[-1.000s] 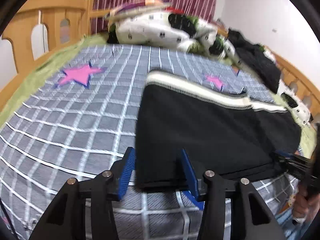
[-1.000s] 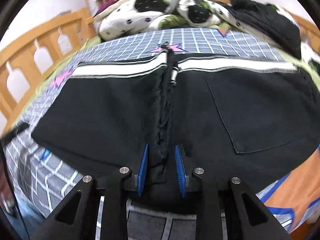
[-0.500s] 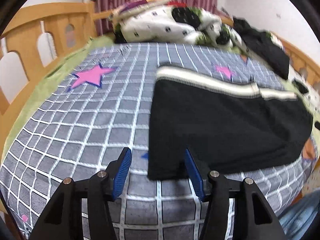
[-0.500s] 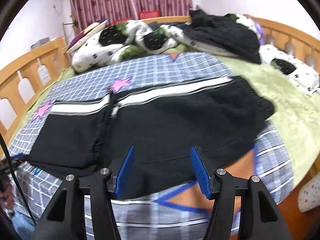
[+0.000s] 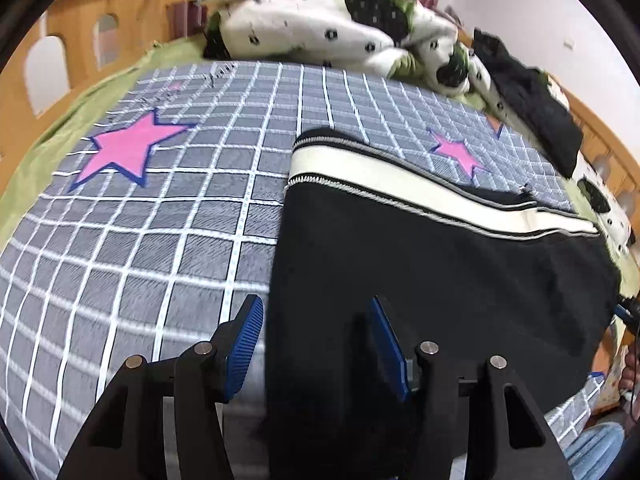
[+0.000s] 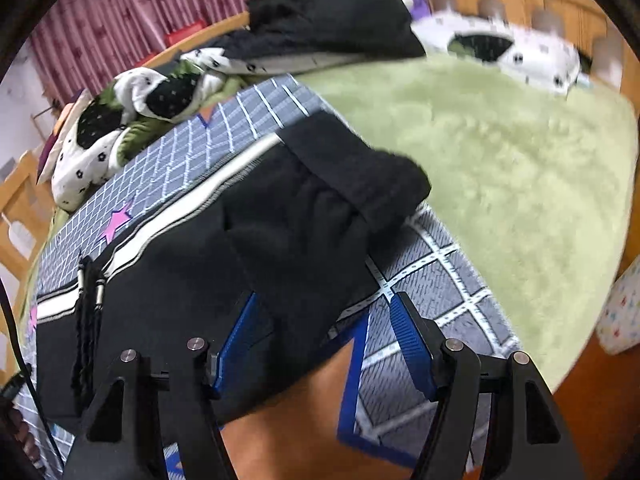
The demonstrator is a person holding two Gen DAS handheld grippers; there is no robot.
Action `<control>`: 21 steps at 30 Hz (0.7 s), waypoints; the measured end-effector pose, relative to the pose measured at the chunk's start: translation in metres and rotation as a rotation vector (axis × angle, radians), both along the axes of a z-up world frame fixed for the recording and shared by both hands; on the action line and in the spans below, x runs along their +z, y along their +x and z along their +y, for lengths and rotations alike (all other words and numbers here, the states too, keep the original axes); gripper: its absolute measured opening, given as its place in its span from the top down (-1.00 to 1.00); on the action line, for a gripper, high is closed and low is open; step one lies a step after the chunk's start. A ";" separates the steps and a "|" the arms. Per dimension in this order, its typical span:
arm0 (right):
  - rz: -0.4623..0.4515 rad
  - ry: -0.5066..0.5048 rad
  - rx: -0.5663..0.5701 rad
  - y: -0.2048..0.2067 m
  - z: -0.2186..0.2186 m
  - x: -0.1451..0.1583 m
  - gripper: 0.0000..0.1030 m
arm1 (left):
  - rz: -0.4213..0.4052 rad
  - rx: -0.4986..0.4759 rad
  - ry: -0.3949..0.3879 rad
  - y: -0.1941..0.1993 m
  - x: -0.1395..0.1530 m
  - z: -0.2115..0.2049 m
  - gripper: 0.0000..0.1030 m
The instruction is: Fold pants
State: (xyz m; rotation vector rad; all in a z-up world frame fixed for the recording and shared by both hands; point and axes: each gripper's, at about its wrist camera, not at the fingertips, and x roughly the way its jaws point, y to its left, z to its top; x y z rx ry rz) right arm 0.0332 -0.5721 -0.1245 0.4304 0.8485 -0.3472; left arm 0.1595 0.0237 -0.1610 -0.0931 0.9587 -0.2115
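Left gripper (image 5: 316, 344) had its blue fingers (image 5: 244, 342) spread wide, straddling the near corner of the black fabric pants with the cream waistband stripe (image 5: 440, 264), low centre of frame. Right gripper (image 6: 326, 344) was spread too, over the bunched black end (image 6: 304, 232) mid-frame, nothing pinched. The pants lay flat across the grey checked bedspread with pink stars (image 5: 160, 220). Looked like a between-folds regrasp to me; next move probably needs both sets closing on the near edge.
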 end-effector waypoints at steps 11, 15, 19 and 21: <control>-0.016 0.062 0.015 0.048 -0.017 -0.024 0.02 | 0.136 -0.030 -0.281 0.059 -0.029 0.019 0.49; -0.080 -0.025 0.046 0.044 -0.001 0.002 0.61 | 0.078 -0.034 -0.286 0.053 -0.008 0.013 0.81; -0.169 -0.183 0.099 0.042 0.044 0.060 0.68 | 0.021 -0.054 -0.327 0.050 0.032 0.012 0.82; -0.217 -0.196 0.119 0.045 0.062 0.092 0.69 | 0.006 -0.054 -0.364 0.052 0.053 0.017 0.82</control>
